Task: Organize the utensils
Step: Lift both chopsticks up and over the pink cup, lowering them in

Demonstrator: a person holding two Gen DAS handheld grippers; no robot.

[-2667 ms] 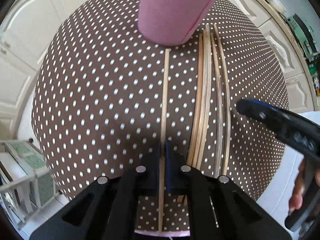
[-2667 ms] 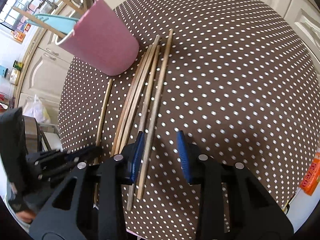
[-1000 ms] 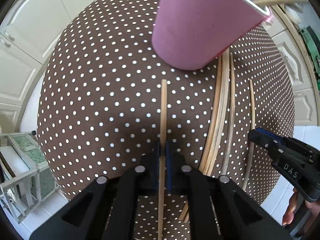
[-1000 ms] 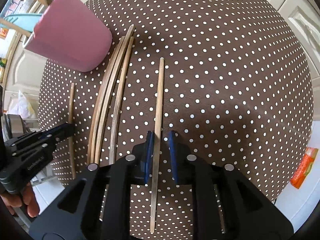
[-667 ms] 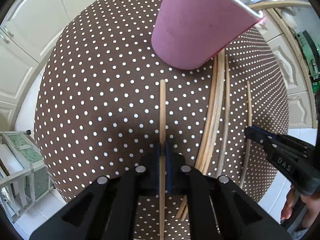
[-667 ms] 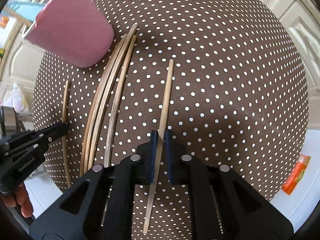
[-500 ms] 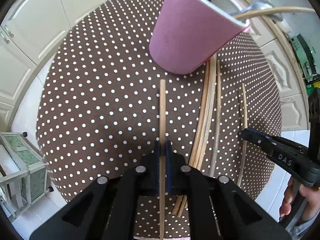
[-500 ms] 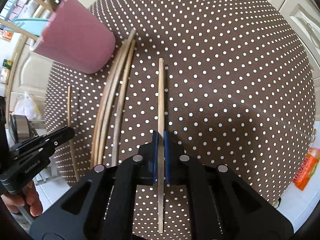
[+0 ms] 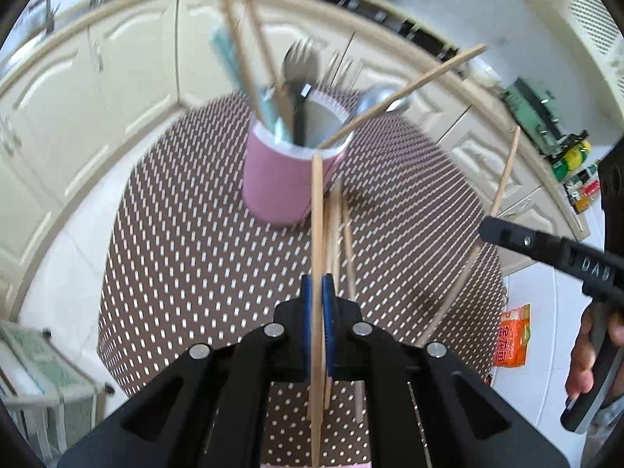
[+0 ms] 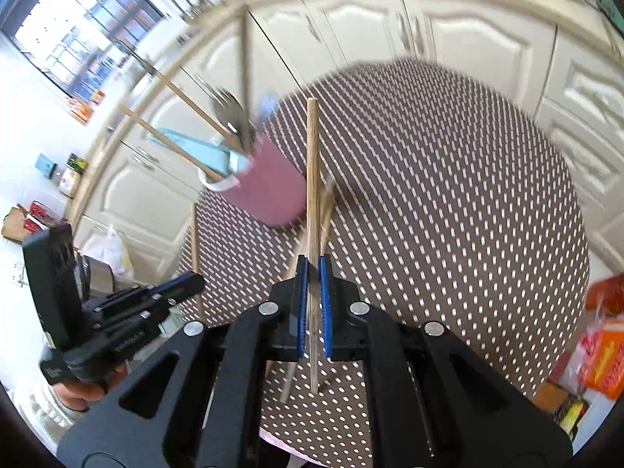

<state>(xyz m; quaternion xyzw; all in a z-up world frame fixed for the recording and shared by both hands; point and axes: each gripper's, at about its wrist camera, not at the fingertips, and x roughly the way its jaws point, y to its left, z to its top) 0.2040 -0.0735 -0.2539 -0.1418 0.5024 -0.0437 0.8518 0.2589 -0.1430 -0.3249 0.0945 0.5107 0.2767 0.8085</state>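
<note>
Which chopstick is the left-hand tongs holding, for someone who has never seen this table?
Start at the polka-dot table and its pink cup. In front, loose chopsticks lie flat. The held chopstick is the one lifted off the cloth, clamped in the left tongs, pointing at the cup.

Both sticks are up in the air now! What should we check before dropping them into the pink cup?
1. Left gripper shut on its chopstick: ok.
2. Right gripper shut on its chopstick: ok.
3. Both sticks lifted clear of the dotted tablecloth: ok.
4. Pink cup standing upright: ok.
5. Room left in the cup: cannot tell; a fork, a spoon and other sticks already crowd it.
6. Loose chopsticks on the cloth clear of the path: ok; they lie flat beside the cup.
</note>
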